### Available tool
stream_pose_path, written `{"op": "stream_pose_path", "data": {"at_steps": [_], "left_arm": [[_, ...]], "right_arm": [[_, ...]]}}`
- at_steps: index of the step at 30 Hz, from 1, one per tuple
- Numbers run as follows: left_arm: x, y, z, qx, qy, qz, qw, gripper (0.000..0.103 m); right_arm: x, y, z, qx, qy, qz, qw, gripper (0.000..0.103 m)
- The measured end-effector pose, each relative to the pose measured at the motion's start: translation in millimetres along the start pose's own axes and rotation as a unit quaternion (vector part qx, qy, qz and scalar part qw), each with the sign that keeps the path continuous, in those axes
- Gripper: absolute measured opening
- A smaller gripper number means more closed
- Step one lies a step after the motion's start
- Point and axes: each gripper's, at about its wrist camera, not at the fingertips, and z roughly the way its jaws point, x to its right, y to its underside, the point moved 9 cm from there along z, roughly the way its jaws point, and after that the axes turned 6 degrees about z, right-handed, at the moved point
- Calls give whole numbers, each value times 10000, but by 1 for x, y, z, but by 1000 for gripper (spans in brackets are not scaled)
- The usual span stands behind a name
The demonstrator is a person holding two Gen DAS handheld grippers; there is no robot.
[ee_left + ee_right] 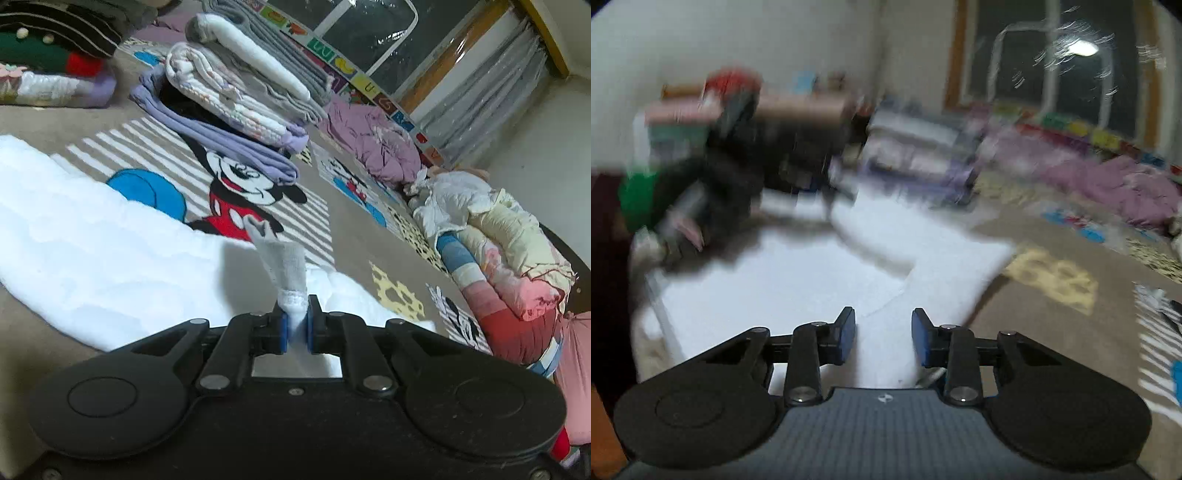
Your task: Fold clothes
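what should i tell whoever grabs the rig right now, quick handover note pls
Left gripper: shut on a corner of the white garment.
Right gripper: open, empty, above the same garment; its view is blurred.
White garment lies spread on the cartoon rug, not yet folded.
Done: a folded stack sits on the rug beyond it.
Left: fold the white garment; the loose purple heap looks unfolded.

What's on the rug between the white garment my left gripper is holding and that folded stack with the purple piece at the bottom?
Nothing: bare cartoon-mouse rug separates the white garment from the folded stack, in the left wrist view.
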Motion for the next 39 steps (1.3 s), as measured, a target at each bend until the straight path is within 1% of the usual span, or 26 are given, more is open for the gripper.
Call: {"op": "stream_pose_path", "data": {"at_steps": [3,4,7,8,9,10,12,16,19,21,23,25,27,30,31,32,34,37,39], "left_arm": [[0,2,2,-46,1,25,10000,7],[-1,3,2,-52,8,20,10000,7],[-3,2,0,-45,62,-48,10000,7],[-3,2,-1,-42,81,-63,9999,7],[-3,2,-1,-40,99,-78,9999,7],[-3,2,-1,-47,99,-78,9999,7],[-3,3,0,-61,98,-78,9999,7],[1,5,-4,-30,168,17,9999,7],[7,7,-8,-4,162,200,9997,7],[10,11,-9,-57,126,315,9994,7],[10,17,-11,-122,-1,403,9991,7],[10,22,-11,-184,1,431,9989,7],[11,23,-11,-209,16,464,9987,7],[13,26,-10,-267,28,524,9983,7],[13,26,-10,-312,30,540,9981,8],[13,27,-9,-356,33,555,9978,11],[9,24,-10,-285,-86,480,9984,16],[12,19,-13,-71,-127,613,9980,15],[15,19,-15,-15,-157,737,9972,15]], "right_arm": [[0,2,31,-474,-30,-162,9987,35],[-1,0,29,-528,-46,-233,9983,35],[-2,-8,18,-582,-317,-336,9972,34],[1,-15,14,-470,-454,-197,9977,32],[8,-28,9,-251,-481,-14,9985,32],[19,-39,9,-79,-338,108,9993,33],[34,-53,17,41,-143,83,9999,33],[61,-65,47,-7,-164,259,9995,33],[84,-63,76,-260,-275,737,9966,35],[86,-59,89,-450,-404,731,9955,35],[88,-56,102,-626,-530,725,9940,35],[89,-65,96,-446,-582,729,9946,34],[99,-74,94,-142,-565,958,9937,34],[117,-70,109,-225,-470,1225,9911,33],[118,-68,114,-310,-545,1277,9898,34],[119,-65,120,-388,-618,1331,9884,34],[122,-66,119,-355,-691,1501,9856,34],[126,-67,115,-267,-778,1764,9809,34],[128,-68,114,-227,-837,1956,9768,34]]}}
